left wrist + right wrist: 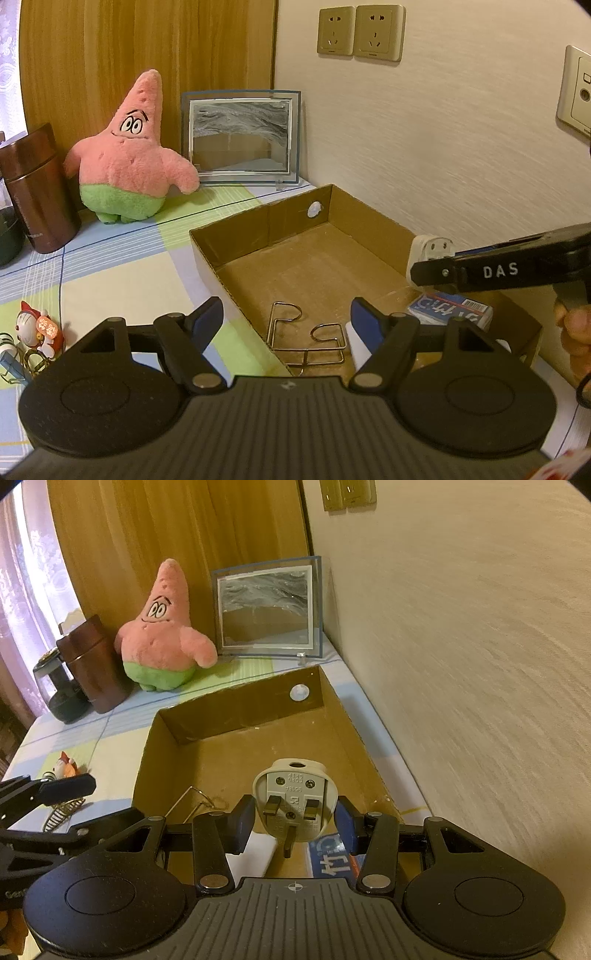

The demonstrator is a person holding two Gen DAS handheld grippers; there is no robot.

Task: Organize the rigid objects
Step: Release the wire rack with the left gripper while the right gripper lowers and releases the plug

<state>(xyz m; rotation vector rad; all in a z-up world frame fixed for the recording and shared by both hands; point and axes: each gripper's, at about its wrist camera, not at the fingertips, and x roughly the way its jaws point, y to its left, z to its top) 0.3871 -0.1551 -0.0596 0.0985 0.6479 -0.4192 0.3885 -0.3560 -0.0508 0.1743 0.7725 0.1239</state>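
The right tongs (295,818) grip a white three-pin plug (295,801) by its sides, pins toward the camera, above the near end of an open cardboard box (236,709). Moulded lettering on the plug's face is upside down and appears to read "CORD GRIP"; the smaller marks around it are too fine to make out. From the left wrist view the same plug (430,254) shows past an arm of the right tongs stamped "DAS".

The left tongs (287,319) hang spread wide with nothing between the blue pads (364,325), straddling the box's near left wall. Just ahead of them, on the box floor, lies a bent-wire puzzle (308,338). To their right, under the plug, sits a small blue-and-white box (450,310) with a barcode and printed characters too blurred to read.

Left of the left tongs, on the checked tablecloth (122,273), a small red-and-white figurine (40,328) lies outside the box. Beyond the box stand a pink star plush (135,155), a glass picture frame (240,136) and a brown flask (37,188). Twin wall sockets (360,31) are mounted above.
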